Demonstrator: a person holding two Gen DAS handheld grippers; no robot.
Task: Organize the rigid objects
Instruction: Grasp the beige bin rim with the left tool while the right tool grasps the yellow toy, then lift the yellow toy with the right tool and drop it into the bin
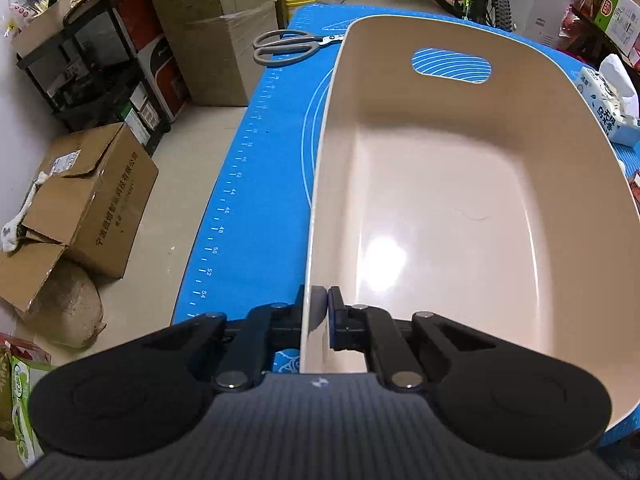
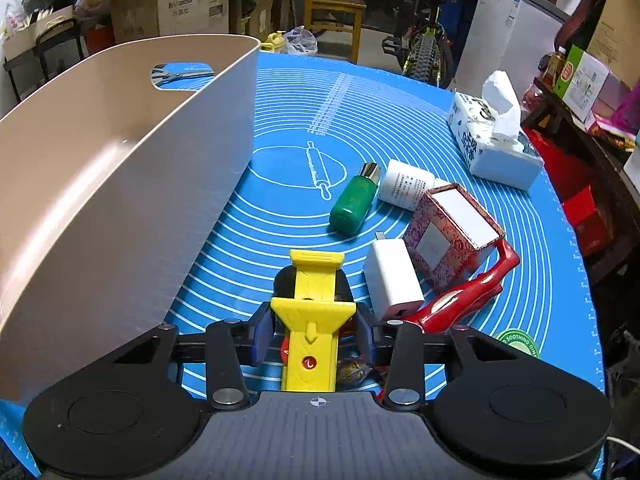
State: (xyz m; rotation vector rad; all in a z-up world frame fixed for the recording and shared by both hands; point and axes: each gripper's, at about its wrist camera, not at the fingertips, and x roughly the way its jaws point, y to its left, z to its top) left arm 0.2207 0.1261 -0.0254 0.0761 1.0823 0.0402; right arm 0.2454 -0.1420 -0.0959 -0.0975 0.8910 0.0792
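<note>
Fingers of the left gripper [image 1: 323, 304] pinched the beige bin's [image 1: 420, 216] near wall at the mat's [image 1: 256, 184] left edge; the right gripper [image 2: 311, 330] clasped a yellow tool [image 2: 310, 320] near the mat's front edge.

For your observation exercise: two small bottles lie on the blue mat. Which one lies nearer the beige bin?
The green bottle, with its metallic cap. The white bottle lies beyond it, farther from the bin, beside the patterned box.

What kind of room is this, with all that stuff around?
Probably a storeroom or garage at someone's home: stacked cardboard boxes line the wall, a bicycle is parked behind the table, and a blue baking mat covers the tabletop.
</note>
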